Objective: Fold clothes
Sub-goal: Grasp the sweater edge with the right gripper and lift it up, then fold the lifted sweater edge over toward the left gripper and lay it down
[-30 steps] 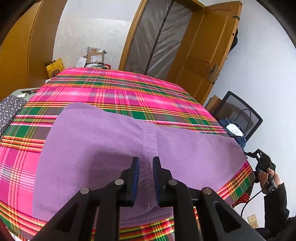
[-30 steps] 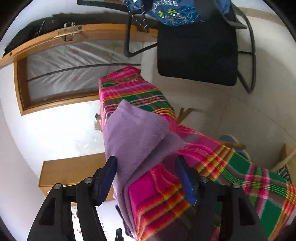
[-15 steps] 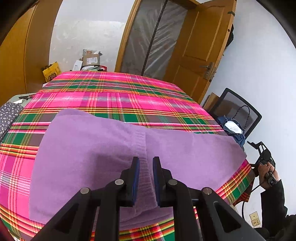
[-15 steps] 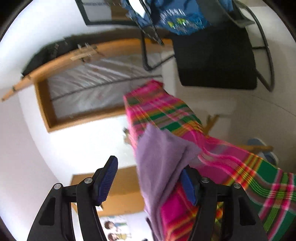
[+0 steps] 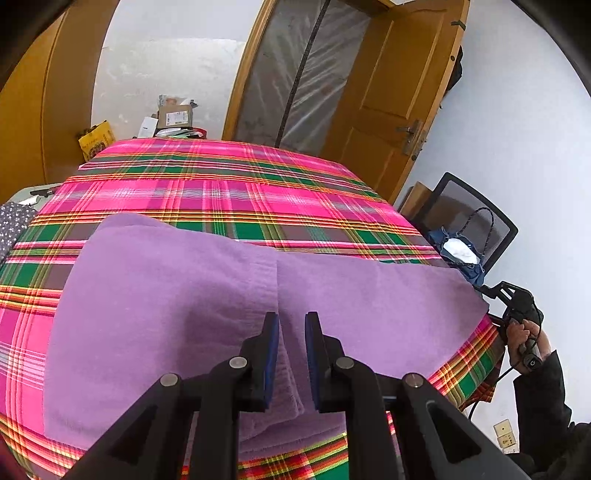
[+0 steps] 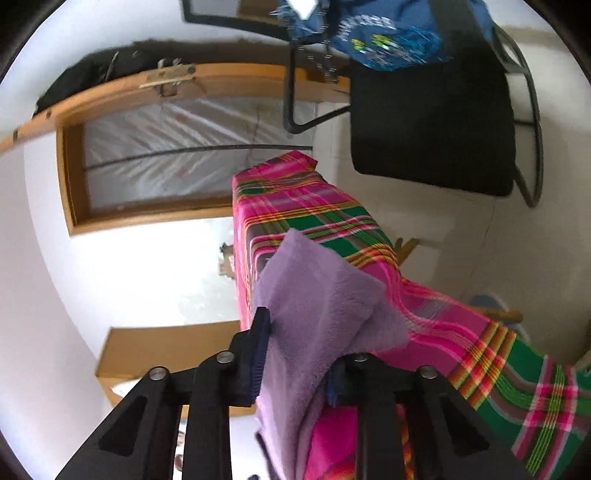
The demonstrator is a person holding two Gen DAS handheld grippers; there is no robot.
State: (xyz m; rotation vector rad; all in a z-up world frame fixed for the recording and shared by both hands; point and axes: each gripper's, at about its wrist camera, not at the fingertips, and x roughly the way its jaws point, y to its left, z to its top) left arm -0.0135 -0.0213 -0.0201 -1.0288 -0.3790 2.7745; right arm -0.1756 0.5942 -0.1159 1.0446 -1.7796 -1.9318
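Observation:
A purple garment point(image 5: 166, 295) lies spread across a table covered in a pink and green plaid cloth point(image 5: 221, 184). My left gripper point(image 5: 291, 354) sits at the garment's near edge, its jaws nearly together with a ribbed fold of the fabric between them. At the table's right edge a hand point(image 5: 524, 336) holds my right gripper point(image 5: 513, 299). In the right wrist view, the right gripper point(image 6: 295, 369) is shut on the garment's corner point(image 6: 317, 306), which hangs over the plaid table edge point(image 6: 295, 199).
A black mesh chair point(image 5: 469, 206) with a blue bag point(image 5: 458, 254) stands right of the table; both also show in the right wrist view, chair point(image 6: 432, 122) and bag point(image 6: 384, 33). A wooden door point(image 5: 388, 92) and boxes point(image 5: 173, 114) lie beyond the far edge.
The right gripper's jaws were wide apart around the garment's corner and have now shut on it. The left gripper keeps its hold, and its view has shifted only slightly.

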